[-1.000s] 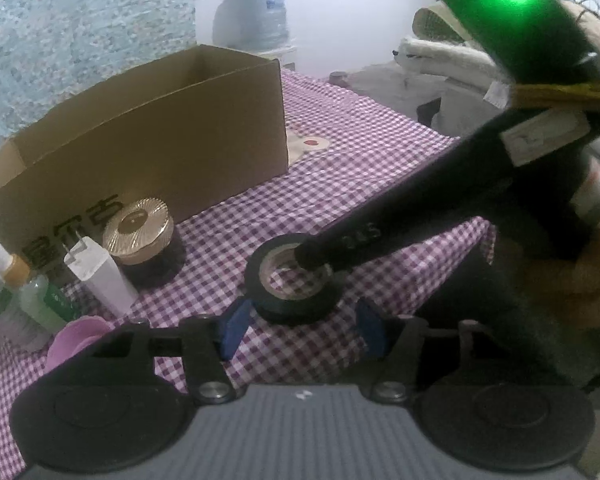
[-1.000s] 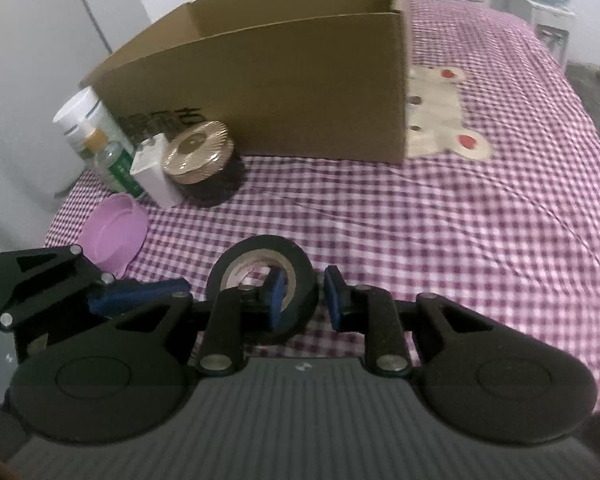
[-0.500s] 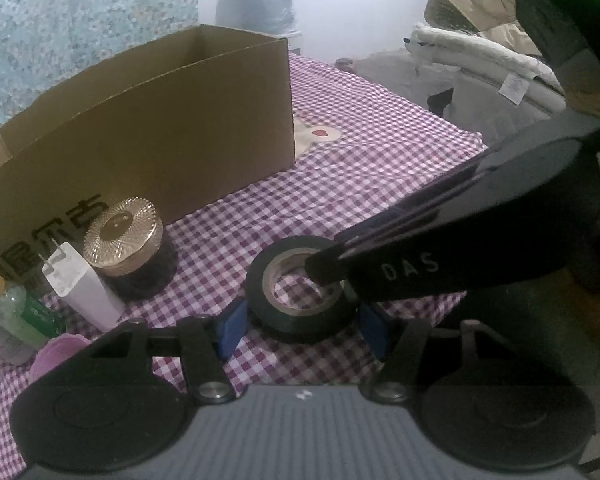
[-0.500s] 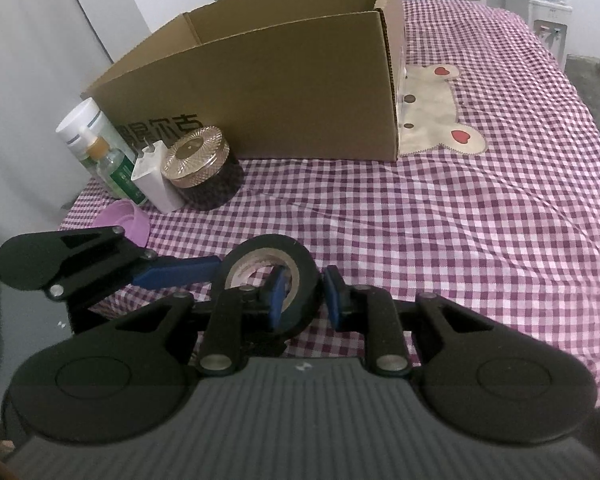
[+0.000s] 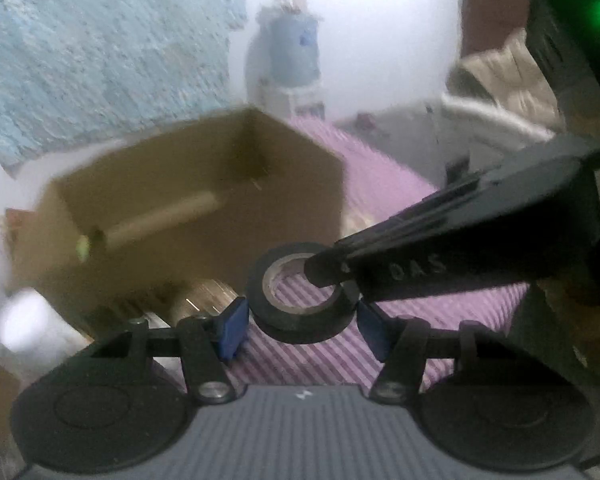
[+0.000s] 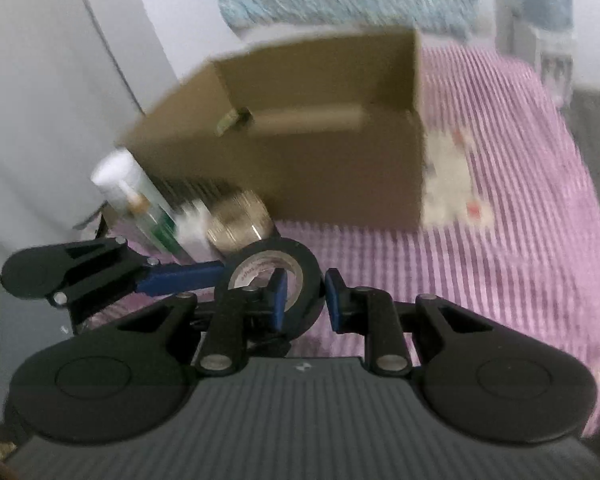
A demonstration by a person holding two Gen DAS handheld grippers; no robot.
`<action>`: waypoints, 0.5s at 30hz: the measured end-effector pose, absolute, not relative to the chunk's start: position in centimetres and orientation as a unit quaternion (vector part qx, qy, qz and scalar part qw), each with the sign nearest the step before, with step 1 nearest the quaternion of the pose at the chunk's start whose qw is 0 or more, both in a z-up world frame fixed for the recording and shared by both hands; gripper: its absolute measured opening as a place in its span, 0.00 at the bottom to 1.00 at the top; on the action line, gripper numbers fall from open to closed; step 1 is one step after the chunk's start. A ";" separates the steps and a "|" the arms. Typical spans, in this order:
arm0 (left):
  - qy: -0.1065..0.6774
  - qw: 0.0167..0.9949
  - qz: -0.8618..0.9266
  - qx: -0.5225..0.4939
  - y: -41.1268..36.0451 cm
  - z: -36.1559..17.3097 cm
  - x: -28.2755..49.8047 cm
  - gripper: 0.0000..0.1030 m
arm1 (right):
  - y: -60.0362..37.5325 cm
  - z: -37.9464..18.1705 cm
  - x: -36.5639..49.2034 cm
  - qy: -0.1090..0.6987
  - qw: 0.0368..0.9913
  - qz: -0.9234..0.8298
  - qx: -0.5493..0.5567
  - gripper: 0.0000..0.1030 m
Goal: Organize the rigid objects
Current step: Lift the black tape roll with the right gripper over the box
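Right wrist: both grippers' fingers (image 6: pixel 278 296) grasp tape roll (image 6: pixel 300 256), now lifted off tablecloth (image 6: pixel 500 260).

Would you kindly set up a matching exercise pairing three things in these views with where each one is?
Things:
1. black tape roll
2. cardboard tube
3. gold-lidded jar

Places:
A. lying inside the cardboard box
B. standing on the checked cloth, just outside the box
C. held by the right gripper

Pairs: 1-C, 2-A, 3-B.
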State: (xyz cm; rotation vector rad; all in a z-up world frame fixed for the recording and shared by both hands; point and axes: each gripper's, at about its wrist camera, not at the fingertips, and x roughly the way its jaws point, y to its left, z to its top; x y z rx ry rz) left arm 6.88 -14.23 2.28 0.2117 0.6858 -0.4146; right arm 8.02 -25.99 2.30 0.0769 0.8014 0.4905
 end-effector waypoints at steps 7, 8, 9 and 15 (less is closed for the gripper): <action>0.322 0.928 -0.168 0.083 -9.2 7.5 12.5 0.59 | -21.9 8.2 13.8 0.342 0.896 0.283 0.008 0.20; 0.327 0.927 -0.164 0.083 -8.7 7.8 13.4 0.59 | -21.4 8.6 15.2 0.347 0.892 0.290 0.010 0.20; 0.335 0.925 -0.159 0.083 -8.2 8.0 14.6 0.59 | -20.9 8.8 16.8 0.355 0.887 0.296 0.016 0.20; 0.420 0.892 -0.144 0.080 -5.4 6.3 21.8 0.59 | -18.3 6.7 26.1 0.456 0.830 0.315 0.061 0.20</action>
